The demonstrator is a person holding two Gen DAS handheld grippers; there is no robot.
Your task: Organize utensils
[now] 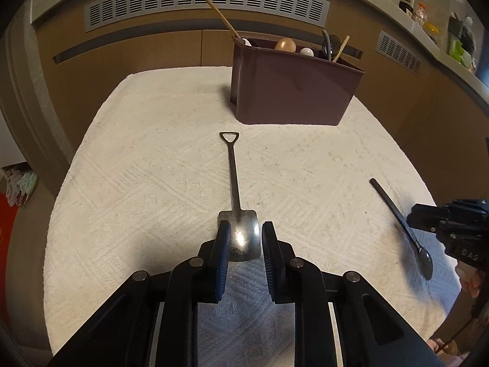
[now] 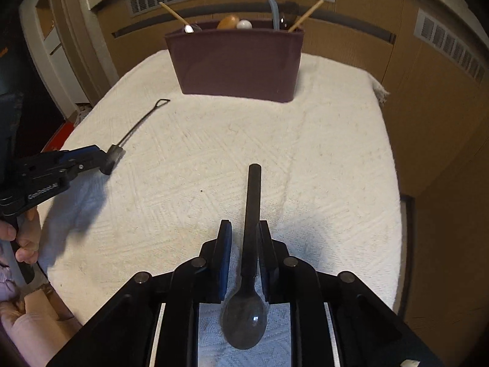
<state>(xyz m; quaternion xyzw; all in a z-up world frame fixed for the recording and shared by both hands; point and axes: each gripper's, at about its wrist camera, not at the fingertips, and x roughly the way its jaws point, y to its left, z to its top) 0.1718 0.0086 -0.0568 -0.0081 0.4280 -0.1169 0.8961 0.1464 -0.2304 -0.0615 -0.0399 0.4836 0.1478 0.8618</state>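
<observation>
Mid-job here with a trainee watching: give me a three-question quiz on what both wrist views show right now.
1. True or false: the brown utensil bin is empty.
2. What lies between the left gripper fingers?
A. shovel-shaped metal spoon
B. wooden stick
C. fork
3. Fill in: the black spoon at the right gripper points its handle ____ the bin.

Key
1. False: utensils stick out of it.
2. A: its blade sits between the pads.
3. Toward; its bowl lies nearest the camera, on the white cloth.
</observation>
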